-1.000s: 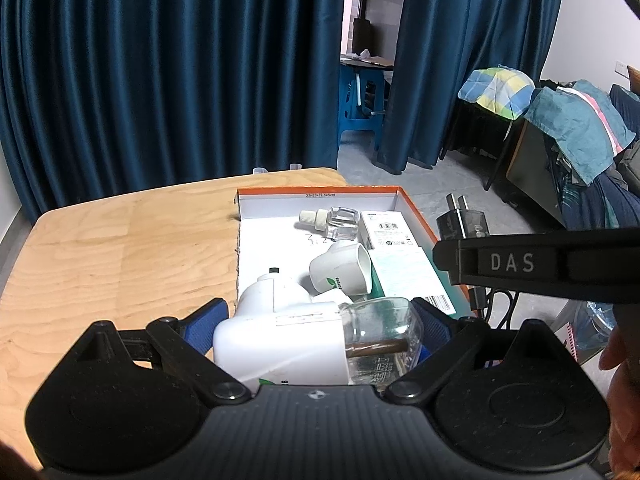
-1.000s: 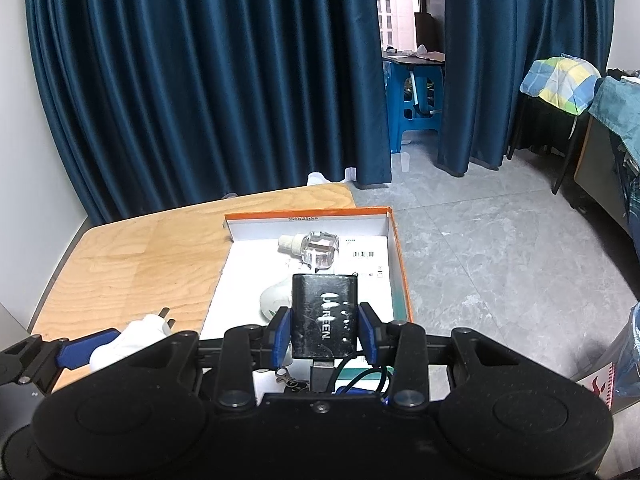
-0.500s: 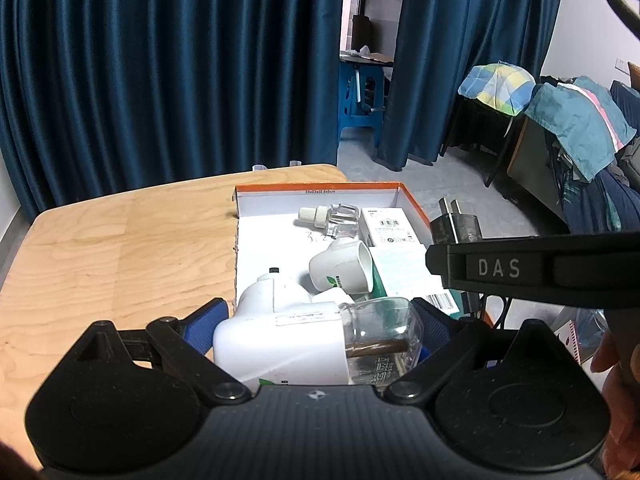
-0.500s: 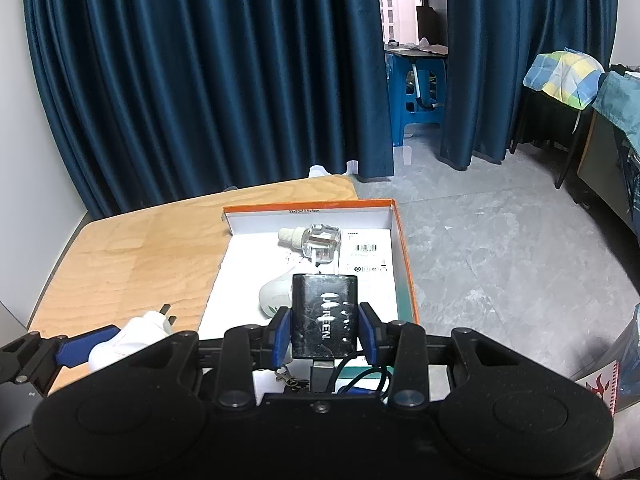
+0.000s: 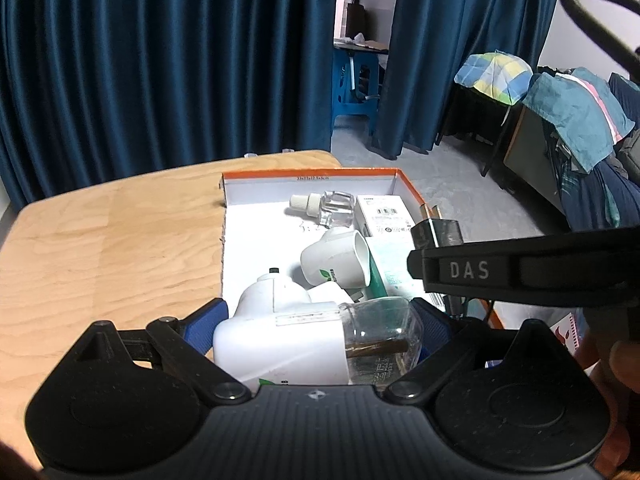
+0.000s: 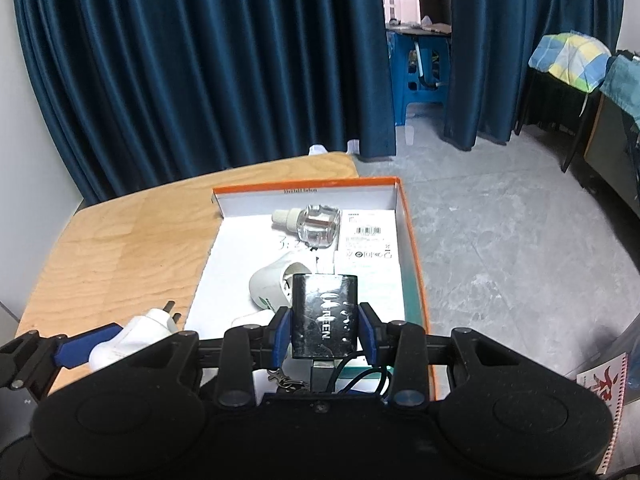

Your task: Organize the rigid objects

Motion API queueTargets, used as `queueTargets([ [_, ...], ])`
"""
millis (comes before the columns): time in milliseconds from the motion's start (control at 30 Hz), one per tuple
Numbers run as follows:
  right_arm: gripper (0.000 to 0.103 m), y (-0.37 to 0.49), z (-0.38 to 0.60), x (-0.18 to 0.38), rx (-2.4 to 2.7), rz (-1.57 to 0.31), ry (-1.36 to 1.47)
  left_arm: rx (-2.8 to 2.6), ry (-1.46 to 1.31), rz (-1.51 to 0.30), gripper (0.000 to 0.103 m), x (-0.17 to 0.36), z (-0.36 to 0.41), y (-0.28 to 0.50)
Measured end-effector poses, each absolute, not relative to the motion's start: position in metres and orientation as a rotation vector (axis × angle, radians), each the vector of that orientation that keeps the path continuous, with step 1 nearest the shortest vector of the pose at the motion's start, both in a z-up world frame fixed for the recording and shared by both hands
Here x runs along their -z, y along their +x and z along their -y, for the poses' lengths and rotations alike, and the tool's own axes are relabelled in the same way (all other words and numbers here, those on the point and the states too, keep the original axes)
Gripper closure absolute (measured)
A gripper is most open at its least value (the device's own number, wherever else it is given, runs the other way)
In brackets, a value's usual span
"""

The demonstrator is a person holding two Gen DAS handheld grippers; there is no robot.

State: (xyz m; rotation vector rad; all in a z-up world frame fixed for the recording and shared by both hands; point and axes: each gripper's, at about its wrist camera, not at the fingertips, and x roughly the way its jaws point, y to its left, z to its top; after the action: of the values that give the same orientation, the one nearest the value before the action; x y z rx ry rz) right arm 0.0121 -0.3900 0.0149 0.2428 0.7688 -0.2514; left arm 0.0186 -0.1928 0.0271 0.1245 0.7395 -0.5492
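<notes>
An orange-rimmed white box lies on the wooden table. In it are a clear bottle, a white cup-shaped shell and a white carton. My left gripper is shut on a white plug-in vaporizer with a clear bottle end, held at the box's near edge. My right gripper is shut on a black charger above the box's near part. The charger and the right gripper's side also show in the left wrist view.
Dark blue curtains hang behind the table. A blue stool stands beyond them. Right of the table is grey floor, with clothes draped over furniture. A black cable and a small key ring hang under the charger.
My right gripper with the charger has moved forward and a little down over the box. The left gripper has stayed put with the vaporizer.
</notes>
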Motion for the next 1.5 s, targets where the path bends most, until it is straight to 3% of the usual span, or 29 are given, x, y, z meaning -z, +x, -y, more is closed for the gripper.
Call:
queueTargets([
  [267,0.055,0.027,0.397,-0.002,0.247,-0.791,0.260,0.580,0.116,-0.768,0.004,-0.017,0.201,0.028],
  [567,0.047,0.004,0.402,-0.025,0.291,-0.720,0.273,0.580,0.117,-0.732,0.000,-0.030,0.196,0.021],
  [900,0.023,-0.067,0.396,-0.070,0.355,-0.600,0.224,0.478,0.171,-0.746,0.000,-0.065,0.176,-0.012],
  [1500,0.021,-0.142,0.359,-0.034,0.323,-0.702,0.180,0.392,0.180,-0.759,0.000,-0.070,0.153,-0.073],
])
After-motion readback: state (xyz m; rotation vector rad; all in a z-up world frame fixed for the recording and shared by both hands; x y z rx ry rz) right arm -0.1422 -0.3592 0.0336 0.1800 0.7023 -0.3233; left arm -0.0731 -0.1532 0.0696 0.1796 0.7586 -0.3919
